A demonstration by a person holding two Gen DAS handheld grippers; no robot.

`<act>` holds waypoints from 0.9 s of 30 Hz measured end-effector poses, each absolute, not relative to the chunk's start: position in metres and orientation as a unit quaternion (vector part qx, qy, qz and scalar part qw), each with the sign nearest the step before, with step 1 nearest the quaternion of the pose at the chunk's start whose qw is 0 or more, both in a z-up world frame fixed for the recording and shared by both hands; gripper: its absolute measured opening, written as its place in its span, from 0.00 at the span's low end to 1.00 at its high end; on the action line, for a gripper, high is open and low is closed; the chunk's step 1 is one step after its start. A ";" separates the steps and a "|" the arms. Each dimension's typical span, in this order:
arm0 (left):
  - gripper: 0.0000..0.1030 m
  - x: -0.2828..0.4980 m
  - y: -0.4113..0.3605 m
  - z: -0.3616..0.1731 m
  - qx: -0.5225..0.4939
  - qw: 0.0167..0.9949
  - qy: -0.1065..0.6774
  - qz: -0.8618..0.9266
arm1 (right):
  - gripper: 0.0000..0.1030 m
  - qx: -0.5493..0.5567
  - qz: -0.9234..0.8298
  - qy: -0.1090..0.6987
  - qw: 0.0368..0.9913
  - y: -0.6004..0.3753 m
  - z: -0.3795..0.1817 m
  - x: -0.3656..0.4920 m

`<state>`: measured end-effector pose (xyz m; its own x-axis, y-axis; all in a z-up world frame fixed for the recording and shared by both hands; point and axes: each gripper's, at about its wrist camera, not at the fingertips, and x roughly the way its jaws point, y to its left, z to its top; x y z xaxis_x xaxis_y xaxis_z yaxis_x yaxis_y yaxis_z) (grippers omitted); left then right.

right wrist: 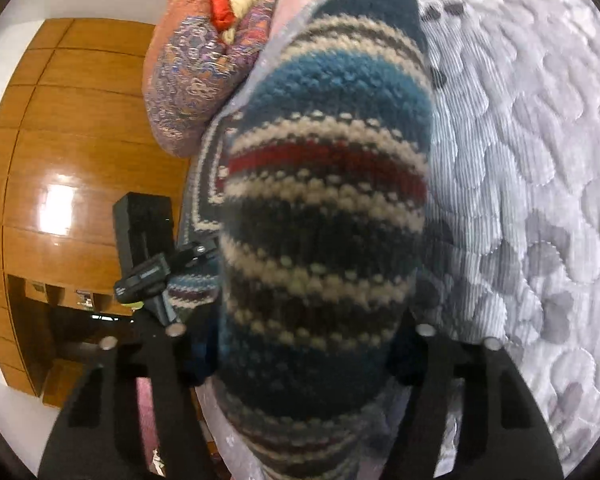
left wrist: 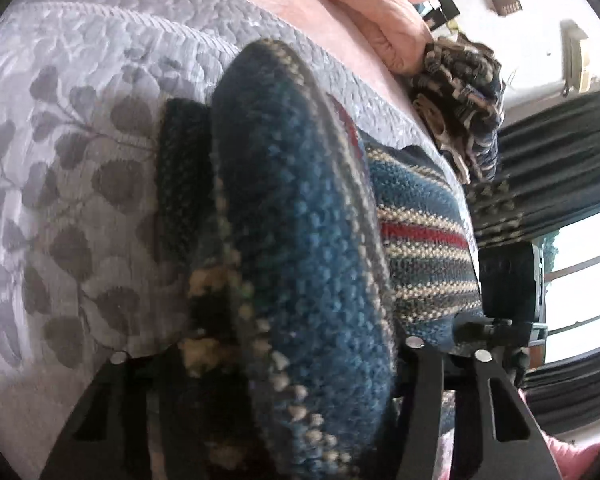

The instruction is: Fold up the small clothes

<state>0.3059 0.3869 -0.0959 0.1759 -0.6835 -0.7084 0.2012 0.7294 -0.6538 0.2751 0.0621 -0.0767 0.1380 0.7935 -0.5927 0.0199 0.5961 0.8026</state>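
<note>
Left black gripper (left wrist: 260, 380) and right black gripper (right wrist: 300, 360) each clamp blue striped knitted garment (right wrist: 324, 200), filling frame centre above grey quilted bedspread (left wrist: 80, 160). Advice: keep edges level, lower evenly, align corners before release.

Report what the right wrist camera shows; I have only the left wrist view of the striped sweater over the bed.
Observer: The sweater bulges between the right gripper's jaws and fills the gap.
Operator: Check what stands beside it in that view.
Observer: A wooden wardrobe with a glossy front takes up the left of the picture.
Operator: Name anything else on the bed.
Observer: A stack of folded patterned quilts lies at the top of the picture, next to the grey bedspread.
</note>
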 end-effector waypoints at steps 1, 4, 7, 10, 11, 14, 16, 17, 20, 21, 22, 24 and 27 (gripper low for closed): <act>0.49 0.304 0.385 -0.094 -0.216 0.738 0.562 -0.304 | 0.56 0.342 0.290 0.588 0.673 0.061 -0.074 0.274; 0.49 0.290 0.374 -0.084 -0.222 0.740 0.550 -0.319 | 0.55 0.329 0.300 0.579 0.683 0.052 -0.055 0.264; 0.48 0.275 0.358 -0.074 -0.235 0.736 0.540 -0.334 | 0.55 0.328 0.308 0.572 0.686 0.036 -0.040 0.254; 0.48 0.259 0.338 -0.059 -0.237 0.737 0.528 -0.349 | 0.55 0.318 0.310 0.569 0.692 0.011 -0.021 0.237; 0.48 0.253 0.330 -0.053 -0.239 0.736 0.523 -0.356 | 0.55 0.315 0.311 0.568 0.694 0.003 -0.014 0.232; 0.48 0.238 0.307 -0.039 -0.244 0.731 0.517 -0.372 | 0.55 0.305 0.309 0.567 0.700 -0.024 0.004 0.211; 0.48 0.227 0.291 -0.028 -0.242 0.729 0.515 -0.381 | 0.55 0.299 0.307 0.568 0.702 -0.043 0.015 0.193; 0.48 0.218 0.281 -0.022 -0.237 0.730 0.511 -0.388 | 0.55 0.298 0.306 0.569 0.703 -0.052 0.019 0.183; 0.48 0.191 0.252 -0.016 -0.225 0.729 0.504 -0.405 | 0.55 0.300 0.301 0.570 0.703 -0.076 0.028 0.157; 0.48 0.185 0.244 -0.015 -0.222 0.728 0.504 -0.408 | 0.55 0.301 0.300 0.571 0.703 -0.080 0.031 0.152; 0.48 0.178 0.238 -0.015 -0.220 0.727 0.504 -0.411 | 0.55 0.301 0.297 0.571 0.703 -0.085 0.032 0.145; 0.48 0.164 0.223 -0.017 -0.211 0.726 0.506 -0.414 | 0.56 0.300 0.294 0.571 0.705 -0.092 0.034 0.134; 0.48 0.155 0.208 -0.026 -0.213 0.718 0.516 -0.416 | 0.56 0.301 0.290 0.572 0.706 -0.100 0.030 0.123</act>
